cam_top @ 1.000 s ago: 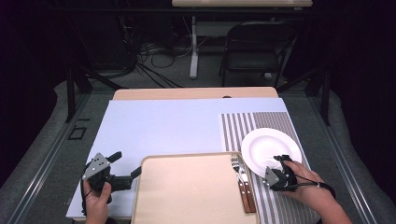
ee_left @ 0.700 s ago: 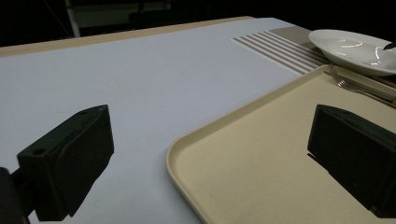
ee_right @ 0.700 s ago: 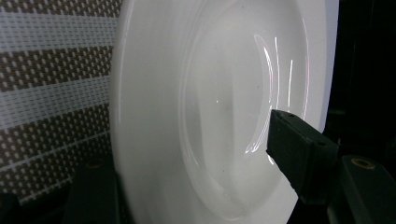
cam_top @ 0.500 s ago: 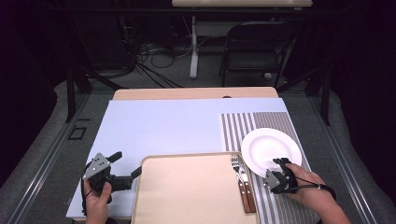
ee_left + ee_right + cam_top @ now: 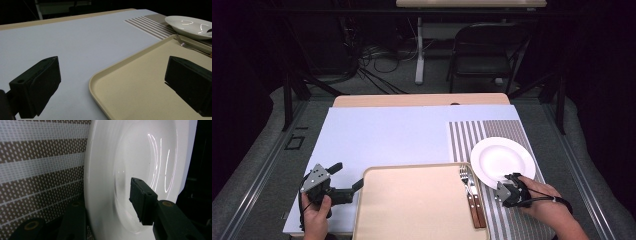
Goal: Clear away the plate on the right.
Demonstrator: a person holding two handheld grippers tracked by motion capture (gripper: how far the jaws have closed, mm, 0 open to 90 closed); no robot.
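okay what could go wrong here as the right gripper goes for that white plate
The right gripper straddles only the near rim of the plate, and its jaws have just been closing. With so shallow a grip, the glossy plate might slip or tip when lifted. The fork and knife lie on the tray right beside that rim, so a sliding plate could knock them.

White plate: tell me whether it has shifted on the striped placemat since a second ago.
No. The white plate sits at the same spot on the striped placemat.

White plate (image 5: 502,159) — empty, flat on striped placemat (image 5: 477,134).
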